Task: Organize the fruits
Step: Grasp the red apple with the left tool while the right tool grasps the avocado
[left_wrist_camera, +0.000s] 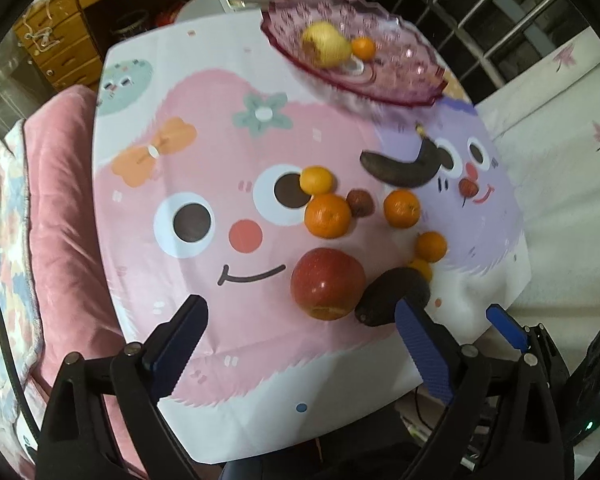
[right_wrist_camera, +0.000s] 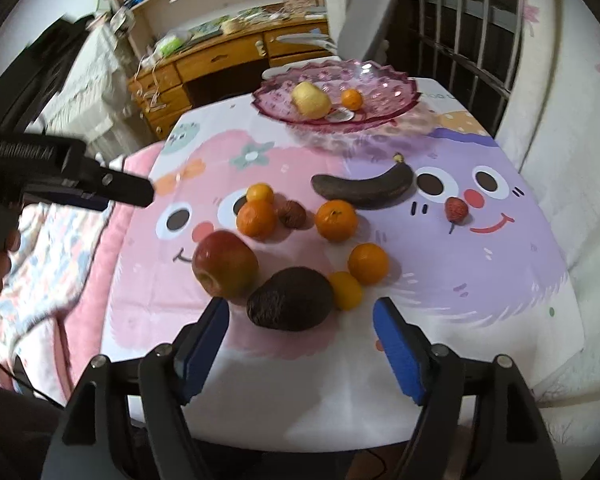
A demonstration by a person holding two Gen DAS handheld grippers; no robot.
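Note:
A pink glass bowl [left_wrist_camera: 400, 76] [right_wrist_camera: 388, 92] at the table's far side holds a yellow fruit [right_wrist_camera: 310, 100] and a small orange [right_wrist_camera: 352, 99]. Loose on the cartoon tablecloth [left_wrist_camera: 220, 160] lie a red apple [left_wrist_camera: 328, 282] [right_wrist_camera: 224, 264], a dark avocado [left_wrist_camera: 392, 296] [right_wrist_camera: 290, 304], a blackened banana [left_wrist_camera: 400, 168] [right_wrist_camera: 364, 192], several oranges and two small reddish fruits. My left gripper [left_wrist_camera: 300, 304] is open, with the apple just beyond its fingertips. My right gripper [right_wrist_camera: 302, 306] is open, its fingers on either side of the avocado and apart from it.
A pink cushion [left_wrist_camera: 60, 200] lies against the table's left edge. White bedding [left_wrist_camera: 560, 160] borders the right side. A wooden desk [right_wrist_camera: 220, 56], a white chair [right_wrist_camera: 372, 12] and window bars [right_wrist_camera: 460, 20] stand beyond the bowl. The near table edge lies under both grippers.

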